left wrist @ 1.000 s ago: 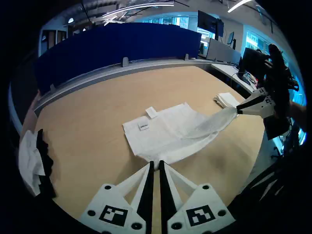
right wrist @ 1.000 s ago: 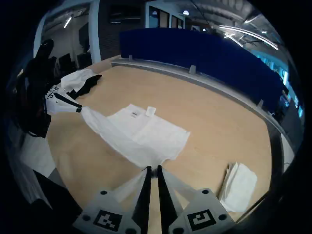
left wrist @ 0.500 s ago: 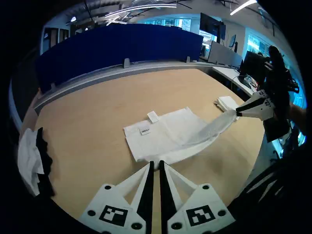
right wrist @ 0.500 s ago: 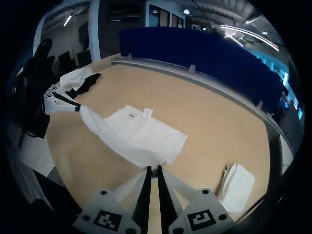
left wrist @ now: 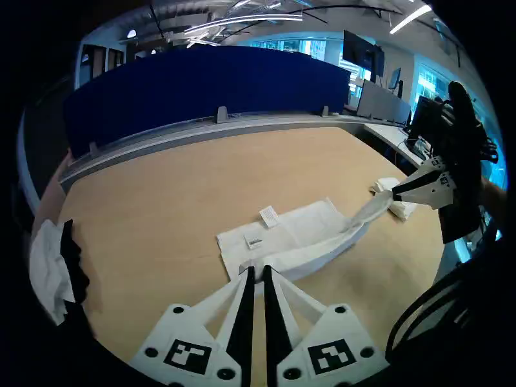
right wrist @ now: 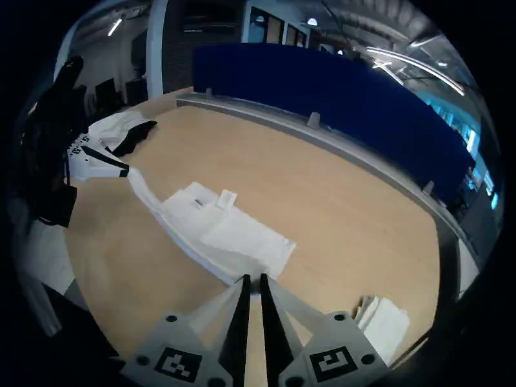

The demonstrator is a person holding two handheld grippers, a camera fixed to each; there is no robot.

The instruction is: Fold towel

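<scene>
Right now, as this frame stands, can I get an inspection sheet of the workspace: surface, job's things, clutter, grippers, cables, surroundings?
Surface: wooden table, wide and light-coloured.
Job's things: white towel, far part flat with a label tag showing, near edge raised in a band between the grippers.
Clutter: folded white stack near one table edge; white and black cloths at the opposite end.
Grippers: left gripper and right gripper each pinch one end of the raised edge.
Cables: a dark loop beyond the table edge, cable or chair frame, cannot tell.
Surroundings: blue partition along the far edge; monitors behind.
</scene>
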